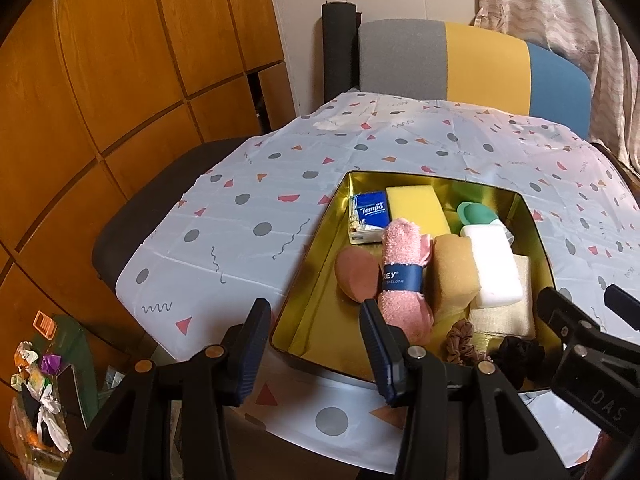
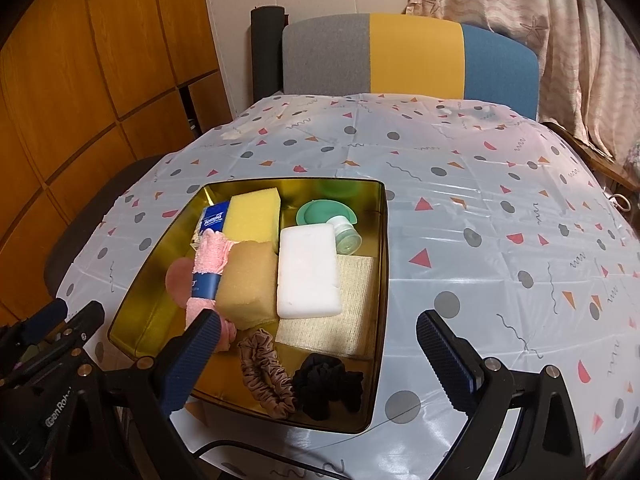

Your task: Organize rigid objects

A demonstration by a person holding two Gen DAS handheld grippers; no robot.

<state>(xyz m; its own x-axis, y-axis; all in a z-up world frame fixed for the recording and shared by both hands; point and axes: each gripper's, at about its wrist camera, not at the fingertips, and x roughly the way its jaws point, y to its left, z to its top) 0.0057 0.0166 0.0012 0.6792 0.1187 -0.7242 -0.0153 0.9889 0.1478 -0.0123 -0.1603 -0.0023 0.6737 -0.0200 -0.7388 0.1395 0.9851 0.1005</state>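
A gold tin tray (image 1: 308, 300) (image 2: 385, 280) sits on the patterned tablecloth. It holds a Tempo tissue pack (image 1: 370, 216), a yellow sponge (image 1: 418, 206), a rolled pink towel with a blue band (image 1: 402, 276), a tan sponge (image 2: 246, 284), a white block (image 2: 308, 276), a green lidded container (image 2: 326, 212), a beige cloth (image 2: 348, 320), a round pink sponge (image 1: 356, 274), a brown scrunchie (image 2: 264, 372) and a black scrunchie (image 2: 328, 384). My left gripper (image 1: 316, 344) hovers open over the tray's near left corner. My right gripper (image 2: 322, 360) stands wide open above the tray's near edge, with nothing gripped.
A chair with a grey, yellow and blue back (image 2: 408, 54) stands behind the table. Wooden cabinets (image 1: 120, 80) fill the left, and a curtain (image 2: 560, 40) hangs at the right. A bin of clutter (image 1: 40, 400) sits low on the left. Bare tablecloth (image 2: 500, 220) spreads right of the tray.
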